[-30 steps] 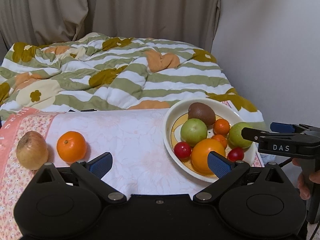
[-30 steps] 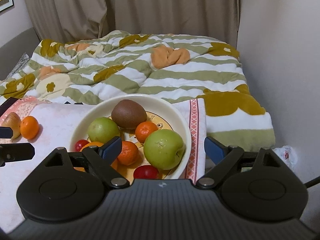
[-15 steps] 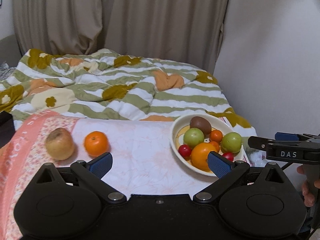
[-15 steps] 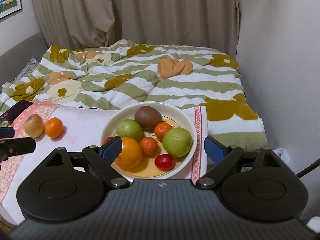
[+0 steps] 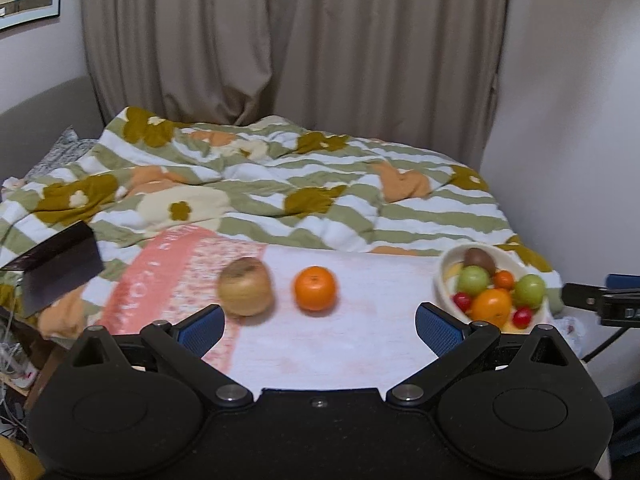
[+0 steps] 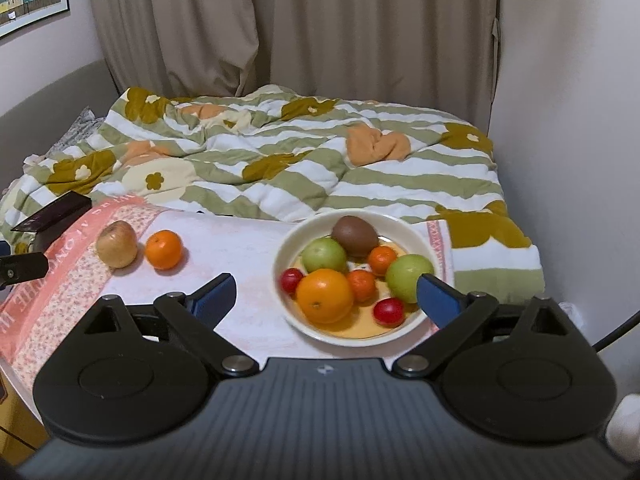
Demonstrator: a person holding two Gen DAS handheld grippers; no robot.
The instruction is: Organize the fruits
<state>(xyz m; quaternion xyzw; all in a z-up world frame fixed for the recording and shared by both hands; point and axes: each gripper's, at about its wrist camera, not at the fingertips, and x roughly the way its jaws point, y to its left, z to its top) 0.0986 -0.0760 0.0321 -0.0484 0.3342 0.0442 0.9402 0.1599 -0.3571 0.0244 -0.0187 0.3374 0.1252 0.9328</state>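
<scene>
striped quilt (image 6: 304,168) behind, pale floral cloth (image 6: 240,252) in front. plate (image 6: 404,228) on cloth's right holds kiwi, green apples, oranges, red fruits. brown apple (image 6: 117,244) and orange (image 6: 163,249) sit just beside each other on cloth's left, well apart from plate. left gripper (image 5: 320,326) and right gripper (image 6: 326,292): jaws wide, empty.

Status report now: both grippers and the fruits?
Left gripper open, empty. Right gripper open, empty. Bowl full; apple, orange outside. Nothing blocking.
</scene>
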